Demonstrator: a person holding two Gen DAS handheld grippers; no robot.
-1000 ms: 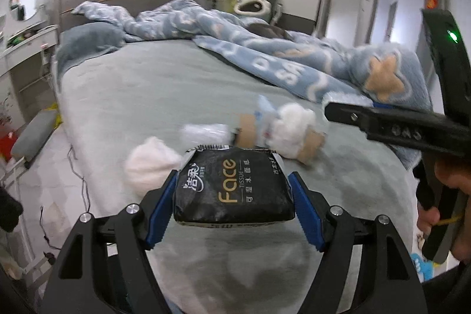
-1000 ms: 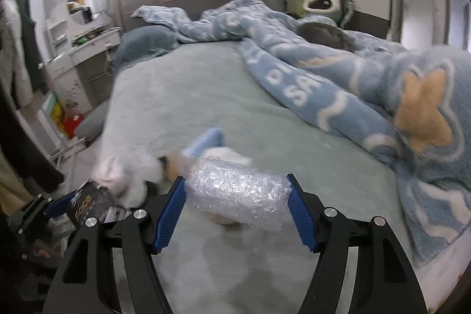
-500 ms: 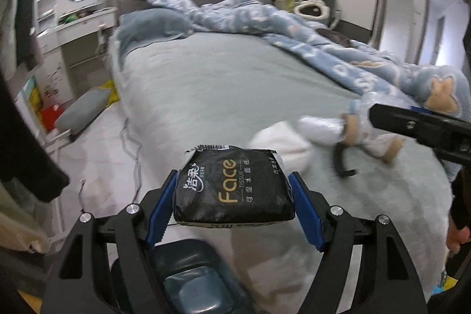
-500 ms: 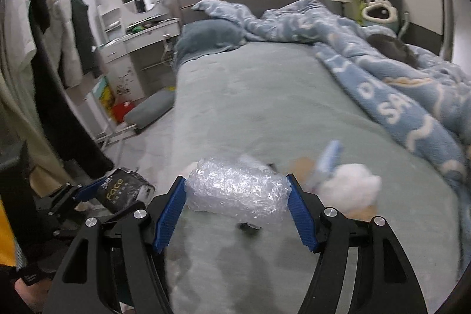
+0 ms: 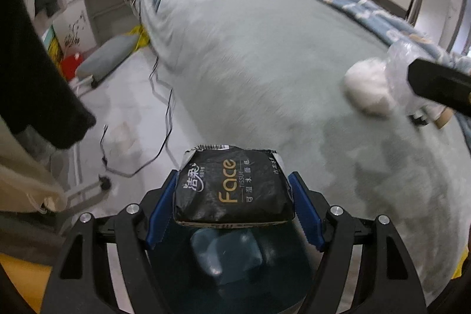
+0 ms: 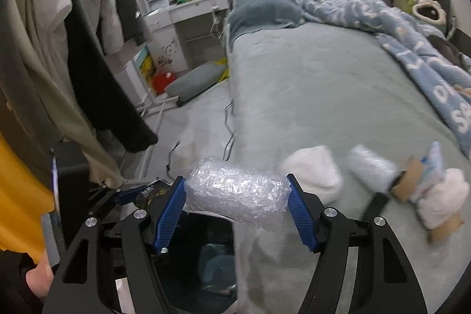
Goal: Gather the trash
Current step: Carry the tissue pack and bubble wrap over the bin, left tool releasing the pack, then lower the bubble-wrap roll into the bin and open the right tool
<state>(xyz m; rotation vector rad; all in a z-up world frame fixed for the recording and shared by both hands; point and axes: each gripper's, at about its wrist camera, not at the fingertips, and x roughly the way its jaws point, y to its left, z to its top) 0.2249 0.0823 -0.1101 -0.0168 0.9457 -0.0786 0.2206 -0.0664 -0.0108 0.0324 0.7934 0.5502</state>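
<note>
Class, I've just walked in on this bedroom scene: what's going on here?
A person with a gripper in each hand is clearing trash off a bed. The left gripper is clamped on a black tissue pack, held over a dark bin. The right gripper grips a bubble wrap roll at the bed's edge. Tissue wads and scraps remain on the bed.

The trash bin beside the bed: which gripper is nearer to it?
Left. The left gripper, holding the tissue pack, is directly above the trash bin; the right gripper is over its bed-side edge.
</note>
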